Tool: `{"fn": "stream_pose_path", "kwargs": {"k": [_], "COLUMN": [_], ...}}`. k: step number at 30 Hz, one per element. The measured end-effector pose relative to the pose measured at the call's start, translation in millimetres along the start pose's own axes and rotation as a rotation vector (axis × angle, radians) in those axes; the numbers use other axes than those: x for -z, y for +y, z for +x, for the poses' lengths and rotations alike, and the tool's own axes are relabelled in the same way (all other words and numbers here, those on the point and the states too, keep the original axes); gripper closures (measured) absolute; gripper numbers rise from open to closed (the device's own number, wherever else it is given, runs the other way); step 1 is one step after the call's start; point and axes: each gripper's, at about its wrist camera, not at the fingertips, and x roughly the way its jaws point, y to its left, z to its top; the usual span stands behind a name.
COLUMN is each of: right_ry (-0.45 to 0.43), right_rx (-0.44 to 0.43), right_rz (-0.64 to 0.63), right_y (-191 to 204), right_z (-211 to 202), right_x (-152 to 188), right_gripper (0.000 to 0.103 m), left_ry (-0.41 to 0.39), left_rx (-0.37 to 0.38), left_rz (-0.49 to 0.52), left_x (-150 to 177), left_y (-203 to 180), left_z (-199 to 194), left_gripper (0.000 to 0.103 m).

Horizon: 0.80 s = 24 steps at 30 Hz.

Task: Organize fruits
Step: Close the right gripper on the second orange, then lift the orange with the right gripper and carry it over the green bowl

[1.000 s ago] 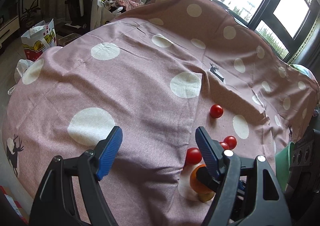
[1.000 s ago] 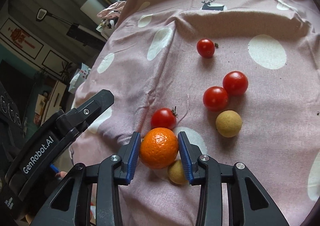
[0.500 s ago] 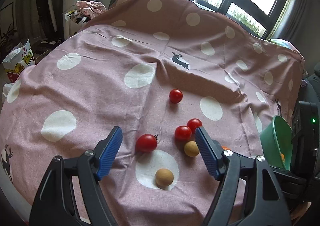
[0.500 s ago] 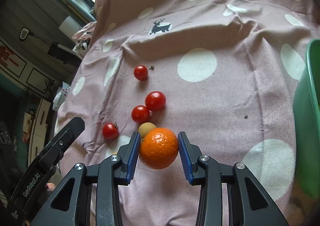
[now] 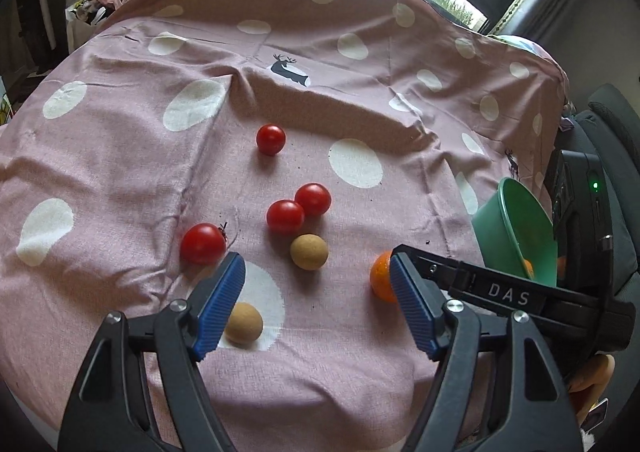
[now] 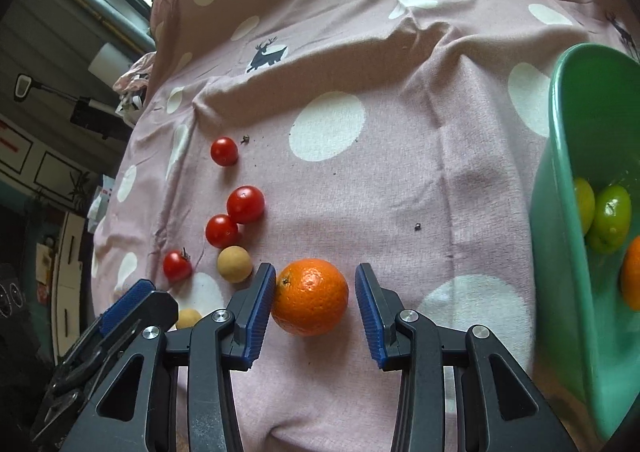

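Note:
My right gripper [image 6: 315,276] is shut on an orange [image 6: 310,296] and holds it just above the pink dotted cloth [image 6: 400,191], left of the green bowl [image 6: 560,171]. The left wrist view shows the same orange [image 5: 380,276] between the right gripper's fingers. My left gripper [image 5: 315,272] hangs open over the loose fruit with nothing between its jaws. Below it lie several red tomatoes [image 5: 285,216] and two tan round fruits [image 5: 309,252]; one tan fruit [image 5: 243,323] sits by the left finger. The bowl [image 5: 516,219] stands at the cloth's right edge.
The bowl holds green fruits [image 6: 610,217] and another orange [image 6: 632,272]. A fold in the cloth [image 5: 360,119] runs across behind the fruit. A person's hand [image 5: 592,376] shows at the lower right. Beyond the cloth's left edge are bags and furniture.
Both grippers have swung to the right. The orange travelled with the right gripper away from the tomatoes, and the green bowl has come into view. The left gripper stayed open.

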Motion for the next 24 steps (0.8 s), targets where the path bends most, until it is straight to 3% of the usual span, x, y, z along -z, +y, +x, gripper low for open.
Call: {"fn": "stream_pose_path", "kwargs": {"k": [11, 15, 24], "right_ry": [0.010, 0.007, 0.023], "right_rx": [-0.056, -0.059, -0.090], "right_rz": [0.054, 0.055, 0.059], "right_y": [-12, -12, -12], "right_z": [2, 2, 7], "right_x": [-3, -4, -4], "right_gripper": [0.063, 0.063, 0.063], "left_ry": [0.083, 0.116, 0.170], "left_rx": [0.042, 0.025, 0.076], "left_rz": [0.138, 0.172, 0.119], "left_x": [15, 19, 15], "left_y": [-31, -42, -41], "left_z": [22, 34, 52], "left_gripper": [0.029, 0.038, 0.049]}}
